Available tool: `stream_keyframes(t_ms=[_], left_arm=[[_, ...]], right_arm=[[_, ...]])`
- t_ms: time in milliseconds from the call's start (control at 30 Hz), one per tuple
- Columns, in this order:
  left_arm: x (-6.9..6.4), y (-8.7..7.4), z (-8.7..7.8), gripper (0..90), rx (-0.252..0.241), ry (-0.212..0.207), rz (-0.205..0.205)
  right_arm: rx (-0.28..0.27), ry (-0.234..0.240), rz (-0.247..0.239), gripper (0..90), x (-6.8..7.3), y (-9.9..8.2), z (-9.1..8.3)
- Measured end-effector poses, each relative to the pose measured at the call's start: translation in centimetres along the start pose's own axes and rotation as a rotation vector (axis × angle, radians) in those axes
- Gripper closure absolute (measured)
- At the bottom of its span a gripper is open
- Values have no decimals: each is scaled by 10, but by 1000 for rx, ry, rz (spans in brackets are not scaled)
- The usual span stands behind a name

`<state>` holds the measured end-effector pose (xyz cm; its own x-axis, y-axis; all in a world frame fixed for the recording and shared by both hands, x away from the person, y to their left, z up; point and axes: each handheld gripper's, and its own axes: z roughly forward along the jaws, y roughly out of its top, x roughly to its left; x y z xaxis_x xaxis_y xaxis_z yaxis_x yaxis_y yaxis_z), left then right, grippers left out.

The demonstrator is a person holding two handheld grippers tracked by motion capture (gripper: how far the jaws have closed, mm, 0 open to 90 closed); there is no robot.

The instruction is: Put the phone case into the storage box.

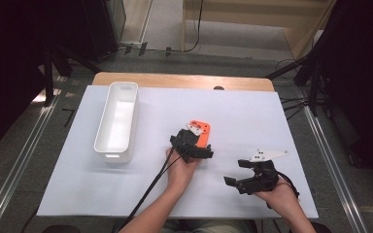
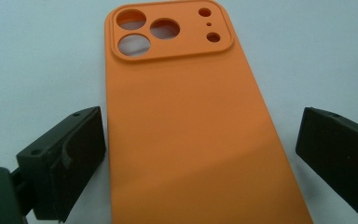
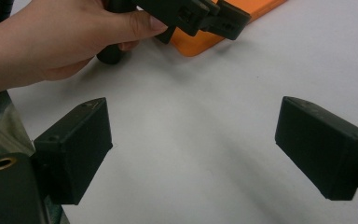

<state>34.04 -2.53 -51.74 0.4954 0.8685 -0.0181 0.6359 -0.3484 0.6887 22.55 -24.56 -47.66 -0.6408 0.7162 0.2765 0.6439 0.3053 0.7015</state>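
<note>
Straddling orange phone case (image 2: 191, 135) — left tool (image 2: 200, 154) wide; case's near end cut off.

surface: wooden table (image 1: 184, 80) | cover: white sheet (image 1: 243, 111) | on it: white bin (image 1: 118, 121), orange phone case (image 2: 191, 130), apparently flat

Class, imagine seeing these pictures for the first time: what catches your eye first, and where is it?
The orange phone case stands out, lying flat on the white table cover near the middle, between the open jaws of the left gripper. Next comes the long white bin at the left, then the right gripper, open over bare cover.
</note>
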Motion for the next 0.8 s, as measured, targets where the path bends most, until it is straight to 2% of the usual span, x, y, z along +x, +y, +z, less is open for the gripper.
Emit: stream_keyframes(t_ms=[133, 267, 367, 667, 800], left_arm=[[-2, 0, 1, 10, 1, 15, 11], [-2, 0, 1, 0, 4, 5, 11], [-6, 0, 3, 0, 16, 32, 33], [-5, -1, 0, 62, -3, 52, 6], [-6, -1, -1, 80, -5, 62, 7]], right_arm=[[-1, 0, -3, 96, 0, 0, 0], [3, -9, -6, 96, 0, 0, 1], [5, -7, -3, 96, 1, 0, 1], [9, -10, -10, 96, 1, 0, 1], [9, -10, -13, 96, 1, 0, 1]])
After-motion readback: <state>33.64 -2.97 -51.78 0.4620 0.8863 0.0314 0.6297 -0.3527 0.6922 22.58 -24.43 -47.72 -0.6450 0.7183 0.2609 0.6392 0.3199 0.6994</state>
